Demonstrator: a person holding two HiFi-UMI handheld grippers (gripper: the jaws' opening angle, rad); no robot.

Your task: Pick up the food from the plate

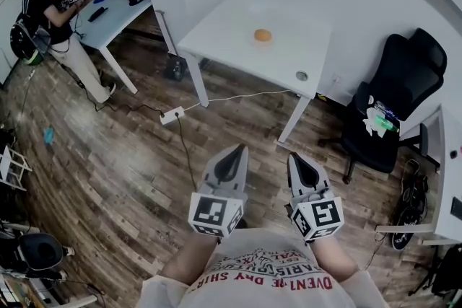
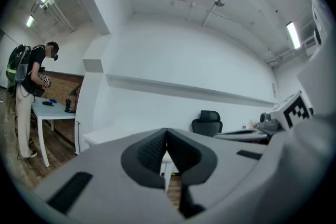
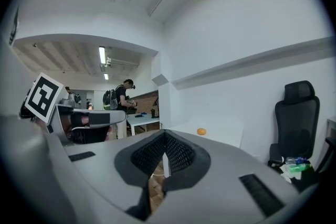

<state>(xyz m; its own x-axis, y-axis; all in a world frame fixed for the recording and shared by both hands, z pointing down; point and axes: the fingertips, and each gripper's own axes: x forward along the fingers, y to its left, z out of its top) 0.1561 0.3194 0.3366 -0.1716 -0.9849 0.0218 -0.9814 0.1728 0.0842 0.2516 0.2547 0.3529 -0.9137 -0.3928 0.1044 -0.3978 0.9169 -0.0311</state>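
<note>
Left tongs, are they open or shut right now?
Shut. In the left gripper view, the left tongs have both sides touching at the tip, with nothing held between them.

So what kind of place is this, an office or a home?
Most likely an office or lab: a white desk, a black chair on a wood floor, and a person busy at a second desk.

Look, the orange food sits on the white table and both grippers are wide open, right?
Not quite. The food does sit on the table, but the grippers are shut, not open. The left gripper view shows the left gripper with jaws pressed together on nothing, and the right gripper view shows the same for the right gripper.
</note>
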